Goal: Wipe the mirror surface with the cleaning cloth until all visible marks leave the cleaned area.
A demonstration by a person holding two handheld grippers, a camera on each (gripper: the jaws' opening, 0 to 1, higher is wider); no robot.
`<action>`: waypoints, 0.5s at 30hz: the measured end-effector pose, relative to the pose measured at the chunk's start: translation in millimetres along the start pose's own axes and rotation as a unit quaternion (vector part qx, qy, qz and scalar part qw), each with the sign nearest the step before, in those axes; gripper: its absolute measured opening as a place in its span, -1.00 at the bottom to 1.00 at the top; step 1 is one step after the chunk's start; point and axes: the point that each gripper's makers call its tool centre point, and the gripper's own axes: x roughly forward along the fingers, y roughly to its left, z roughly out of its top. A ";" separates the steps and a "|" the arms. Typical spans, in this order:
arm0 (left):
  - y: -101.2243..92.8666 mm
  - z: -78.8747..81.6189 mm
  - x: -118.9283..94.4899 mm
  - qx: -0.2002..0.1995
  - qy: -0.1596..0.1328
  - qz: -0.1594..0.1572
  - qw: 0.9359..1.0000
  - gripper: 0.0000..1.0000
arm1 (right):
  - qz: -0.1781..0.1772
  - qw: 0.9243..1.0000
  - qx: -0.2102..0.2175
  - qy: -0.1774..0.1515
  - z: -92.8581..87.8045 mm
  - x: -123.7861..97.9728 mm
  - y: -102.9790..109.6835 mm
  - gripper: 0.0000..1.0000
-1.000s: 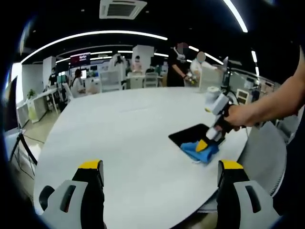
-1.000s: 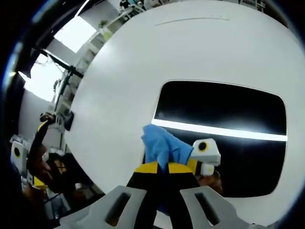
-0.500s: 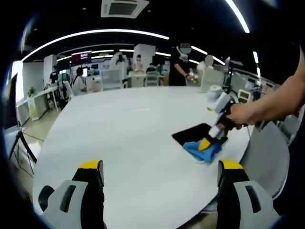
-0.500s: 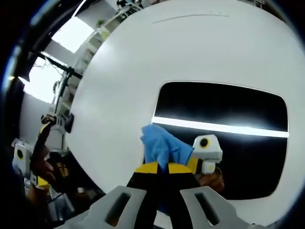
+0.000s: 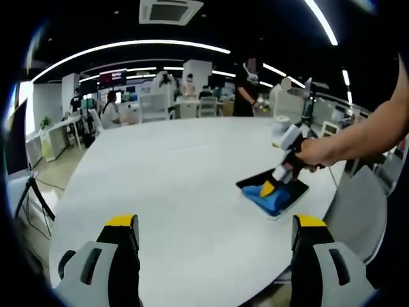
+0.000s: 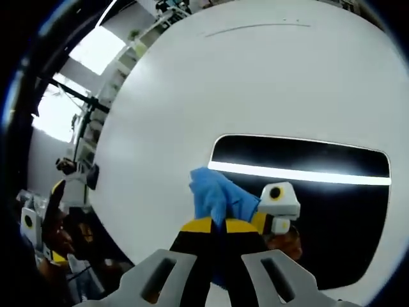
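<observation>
White round table (image 5: 172,185) holds our mirror (image 6: 319,211); right gripper (image 6: 214,225) pinches the blue cloth (image 6: 217,195) mid-wipe, left gripper (image 5: 214,233) spread idle. Next we sweep across the dark glass.

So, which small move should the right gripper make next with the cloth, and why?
Probably slide the blue cloth further across the mirror, toward its uncovered dark part. The right gripper is shut on the cloth, which lies at the mirror's near edge, so most of the glass looks not yet covered. The left gripper is open, away from it.
</observation>
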 end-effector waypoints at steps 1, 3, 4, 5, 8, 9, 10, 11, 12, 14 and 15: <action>-0.5 0.1 0.3 0.000 0.001 0.000 1.000 0.99 | 0.000 1.000 0.001 -0.001 2.8 0.8 -1.1 -1.00; -1.0 0.8 1.2 0.001 0.002 -0.001 1.000 0.99 | 0.001 1.000 0.004 -0.004 7.7 0.7 -2.3 -1.00; -1.2 1.0 1.7 0.001 0.002 -0.001 1.000 0.99 | 0.002 1.000 0.006 -0.004 10.0 1.5 -3.1 -1.00; -1.7 1.6 2.4 0.002 0.003 -0.001 1.000 0.99 | 0.006 1.000 0.011 -0.005 12.9 2.5 -3.9 -1.00; -3.4 3.2 4.3 0.000 0.002 0.000 1.000 0.99 | 0.012 1.000 0.017 -0.006 18.0 2.7 -4.5 -1.00; -5.3 4.0 4.9 0.000 0.002 0.001 1.000 0.99 | 0.014 1.000 0.019 -0.006 18.4 2.8 -4.3 -1.00; -7.8 4.1 6.2 0.000 0.002 0.001 1.000 0.99 | 0.016 1.000 0.020 -0.005 17.7 2.4 -3.4 -1.00; -9.2 3.2 7.3 0.001 0.004 0.002 1.000 0.99 | 0.017 1.000 0.015 -0.005 16.6 1.9 -2.4 -1.00; -11.2 3.7 7.3 0.003 0.004 0.003 1.000 0.99 | 0.017 1.000 0.009 -0.006 15.8 1.2 -1.6 -1.00; -16.0 6.5 7.6 0.003 0.001 0.007 1.000 0.99 | 0.020 1.000 -0.003 -0.007 15.7 1.5 -1.3 -1.00; -17.1 7.2 8.4 0.003 -0.001 0.010 1.000 0.99 | 0.021 1.000 -0.007 -0.007 15.6 1.6 -1.1 -1.00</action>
